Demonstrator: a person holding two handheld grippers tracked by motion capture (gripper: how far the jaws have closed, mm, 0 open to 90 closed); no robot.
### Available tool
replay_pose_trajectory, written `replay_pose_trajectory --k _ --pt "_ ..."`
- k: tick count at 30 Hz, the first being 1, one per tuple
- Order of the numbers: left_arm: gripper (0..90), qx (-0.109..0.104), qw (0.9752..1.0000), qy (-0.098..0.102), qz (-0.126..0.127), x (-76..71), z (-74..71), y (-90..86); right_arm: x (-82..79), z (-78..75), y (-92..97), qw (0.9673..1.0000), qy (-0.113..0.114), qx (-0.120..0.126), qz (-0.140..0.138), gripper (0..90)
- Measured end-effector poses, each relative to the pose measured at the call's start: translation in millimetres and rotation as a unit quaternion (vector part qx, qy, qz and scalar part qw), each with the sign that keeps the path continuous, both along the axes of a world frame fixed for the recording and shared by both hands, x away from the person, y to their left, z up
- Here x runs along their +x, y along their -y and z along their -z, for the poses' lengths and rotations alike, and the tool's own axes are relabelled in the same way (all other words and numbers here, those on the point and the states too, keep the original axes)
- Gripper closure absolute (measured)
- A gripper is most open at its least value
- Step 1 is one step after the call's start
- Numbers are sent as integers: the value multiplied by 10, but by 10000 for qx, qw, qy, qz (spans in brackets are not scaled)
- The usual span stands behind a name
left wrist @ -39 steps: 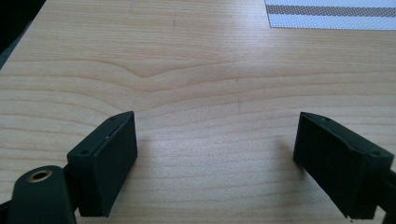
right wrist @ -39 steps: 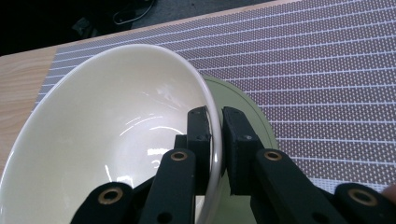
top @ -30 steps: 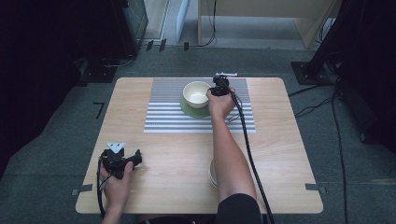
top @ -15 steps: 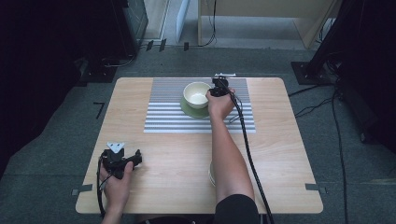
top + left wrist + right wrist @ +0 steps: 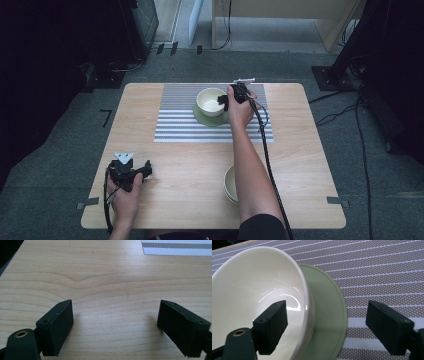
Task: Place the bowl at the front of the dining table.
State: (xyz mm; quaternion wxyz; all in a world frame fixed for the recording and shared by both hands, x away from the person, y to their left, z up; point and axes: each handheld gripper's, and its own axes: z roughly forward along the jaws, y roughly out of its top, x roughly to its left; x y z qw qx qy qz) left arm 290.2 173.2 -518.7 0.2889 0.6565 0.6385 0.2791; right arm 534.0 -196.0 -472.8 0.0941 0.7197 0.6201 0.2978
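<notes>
Since the earlier frames your right hand-held gripper (image 5: 223, 102) has just let its jaws spread: they now stand wide, one inside the cream bowl (image 5: 210, 101) and one outside over the green plate (image 5: 329, 322), with the bowl's rim between them but neither pad pressing on it. Nothing else has shifted; bowl, plate and both hands sit where they were.

That bowl rests on the green plate, on the striped placemat (image 5: 175, 127) at about twelve o'clock on the table (image 5: 190, 180). By the look of it, the placing is done and the release too; what is left for that hand is to draw back clear of the rim without nudging the bowl.

Your left hand-held gripper (image 5: 148, 170) rests on bare wood at about eight o'clock, its jaws wide apart and holding nothing.

More cream bowls, seemingly a stack (image 5: 230, 184), sit at about five o'clock, partly hidden by your right forearm. If those are to be set out as well, most of the work likely remains.
</notes>
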Motion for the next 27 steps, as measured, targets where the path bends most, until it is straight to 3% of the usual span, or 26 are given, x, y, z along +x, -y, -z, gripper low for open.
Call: replay_pose_trajectory --k 2,6,10,14,27 --pt "130 0 10000 -1 1 0 0 0 -66 -59 -2 9991 317 -25 -282 152" --pt "130 0 10000 0 0 0 0 0 -110 -112 9 9977 503 142 -424 152" --pt "130 2 10000 0 6 0 0 0 -158 -163 8 9978 494 60 -429 153" --pt "130 1 10000 0 8 0 0 0 -245 -199 39 9970 602 154 -459 152" --pt "130 1 10000 0 14 0 0 1 -449 -252 143 9969 633 196 -415 193"
